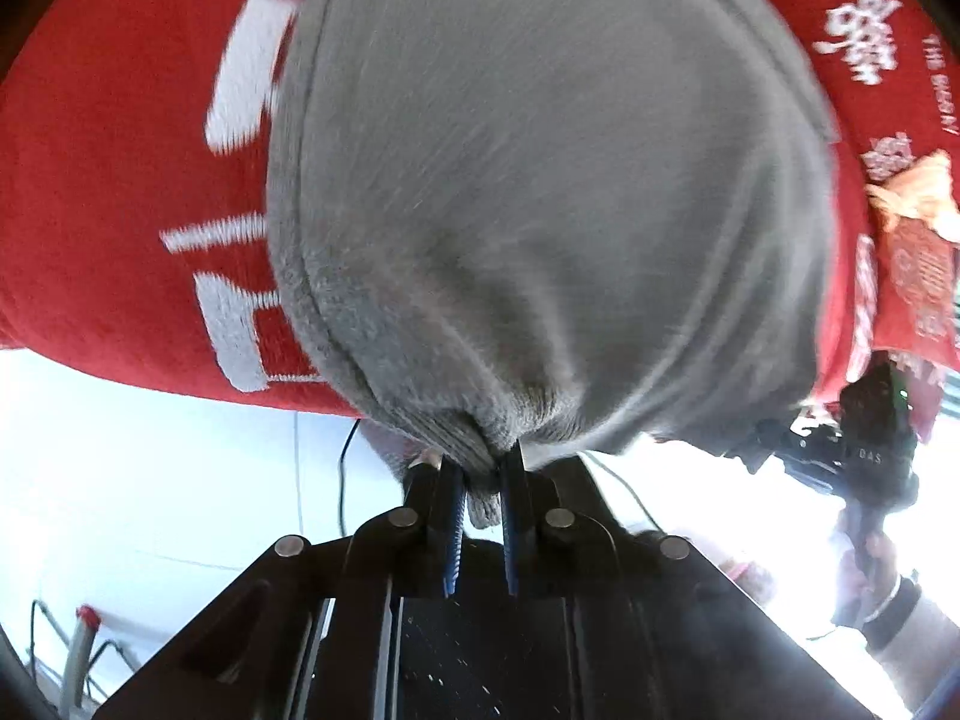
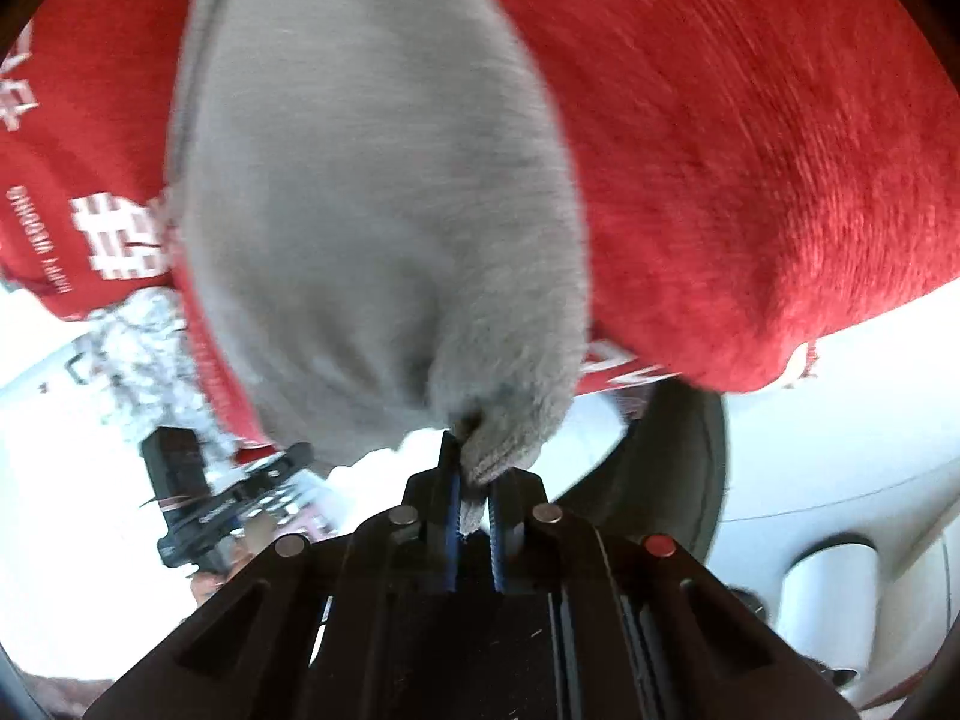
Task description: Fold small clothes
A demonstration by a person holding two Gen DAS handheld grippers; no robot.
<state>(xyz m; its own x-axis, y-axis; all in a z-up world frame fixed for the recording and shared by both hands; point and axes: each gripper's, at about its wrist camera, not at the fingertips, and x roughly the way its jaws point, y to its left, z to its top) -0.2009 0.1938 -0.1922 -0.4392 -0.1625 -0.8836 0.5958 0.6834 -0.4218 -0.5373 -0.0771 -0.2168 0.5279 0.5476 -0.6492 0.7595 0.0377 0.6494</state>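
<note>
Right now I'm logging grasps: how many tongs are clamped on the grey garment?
2. The left tongs pinch one bunched edge of the grey garment; the right tongs pinch another.

Left gripper (image 1: 483,474) has its 2 black fingers w/ blue pads (image 1: 454,510) squeezed close, pinching a bit of the gray cloth (image 1: 540,210). Right gripper (image 2: 474,501) does the same: fingers nearly together, a gray corner stuck between the pads. In the left cam, the right gripper shows far off to the side, and the person's right hand (image 1: 864,564) grips its handle; a dark band sits on that wrist. Right cam shows the left gripper off to its side too.
</note>
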